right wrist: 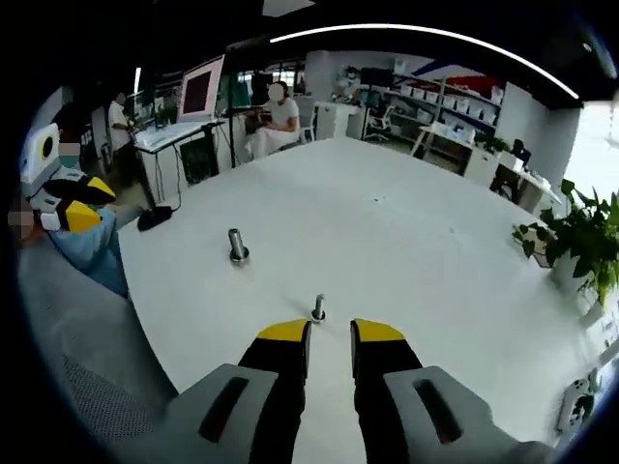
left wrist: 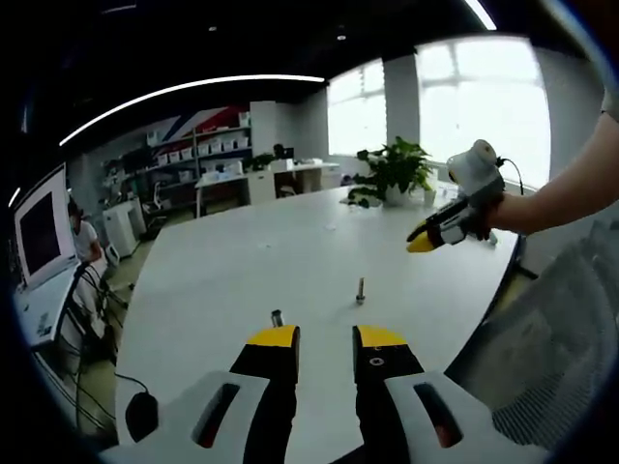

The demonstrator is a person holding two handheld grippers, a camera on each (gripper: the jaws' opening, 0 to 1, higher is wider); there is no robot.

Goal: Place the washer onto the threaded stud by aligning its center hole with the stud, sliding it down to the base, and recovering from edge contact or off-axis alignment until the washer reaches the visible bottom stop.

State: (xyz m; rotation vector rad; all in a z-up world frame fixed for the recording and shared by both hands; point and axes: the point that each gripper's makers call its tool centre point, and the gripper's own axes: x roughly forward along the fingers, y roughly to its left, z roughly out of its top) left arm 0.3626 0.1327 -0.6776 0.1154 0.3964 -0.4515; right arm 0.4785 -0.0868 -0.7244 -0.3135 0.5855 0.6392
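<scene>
Office shelving, desks and bright windows ring the big white table [left wrist: 290, 242] you work over. Your left tool [left wrist: 325, 338] hovers low above the near edge with its yellow-tipped jaws slightly apart, holding nothing. Just beyond its left jaw a short stud [left wrist: 277, 317] stands upright on the table, and a second stud [left wrist: 361, 290] stands a little farther off to the right; the two are well apart. Your right tool [right wrist: 330, 335] also has its jaws parted by a narrow gap and grips nothing, and it is raised above the table. From the right gripper view, one stud sits just past the tips and the other farther left. I cannot make out a washer. A potted plant [left wrist: 395, 169] sits at the far edge.
</scene>
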